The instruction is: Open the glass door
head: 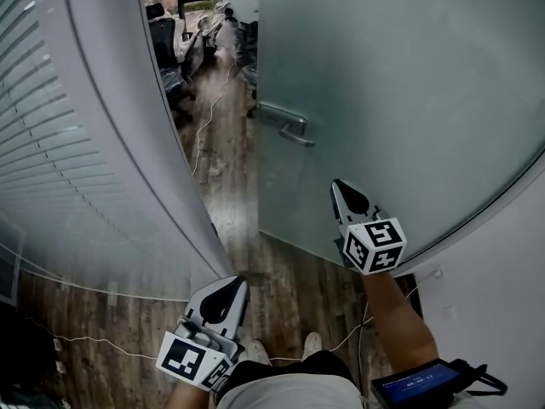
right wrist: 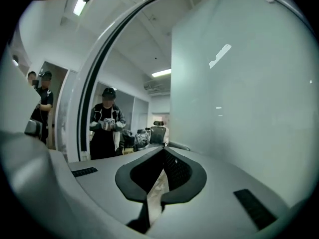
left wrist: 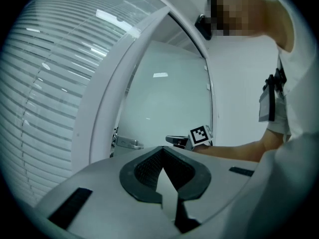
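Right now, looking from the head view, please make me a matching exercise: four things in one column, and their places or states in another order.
1 glass door
2 door handle
3 right gripper
4 left gripper

A low, near the shoes
B frosted, partly open
C metal lever on the door
D shut, raised before the door

Pairs: 1-B, 2-C, 3-D, 4-A

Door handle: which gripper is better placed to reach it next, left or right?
Probably right. The right gripper is near the glass door, close to its handle; the left gripper hangs farther back, beside the frame.
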